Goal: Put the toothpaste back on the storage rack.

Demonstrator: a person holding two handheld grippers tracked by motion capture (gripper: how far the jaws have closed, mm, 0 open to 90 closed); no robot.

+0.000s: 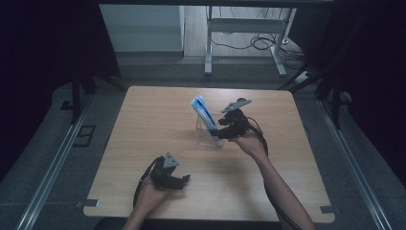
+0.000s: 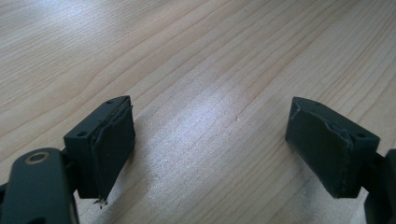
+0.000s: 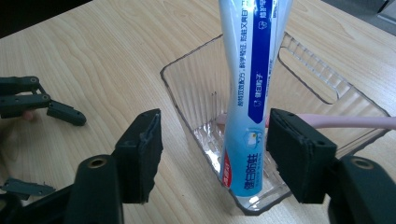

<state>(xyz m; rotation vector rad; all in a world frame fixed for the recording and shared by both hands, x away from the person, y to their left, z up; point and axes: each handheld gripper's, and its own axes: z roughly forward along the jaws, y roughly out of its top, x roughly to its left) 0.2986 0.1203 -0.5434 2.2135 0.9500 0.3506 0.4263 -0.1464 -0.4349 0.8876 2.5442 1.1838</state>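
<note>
Bare table (image 1: pixel 158 120) all round; sole obstacle, clear bin (image 1: pixel 210 136) with upright toothpaste tube (image 1: pixel 203 111).

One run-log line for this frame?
right gripper: open around toothpaste tube | tube: standing in clear bin | left gripper: open, empty

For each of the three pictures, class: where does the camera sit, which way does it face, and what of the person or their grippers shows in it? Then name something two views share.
High view: above the person's side, facing forward and down on the table; both forearms, left gripper, right gripper.
Left gripper view: on the left gripper, facing bare tabletop between open jaws.
Right gripper view: on the right gripper, facing a toothpaste tube standing in a clear container; jaws apart around the tube.
Shared: high and right gripper views both show tube and container.
</note>
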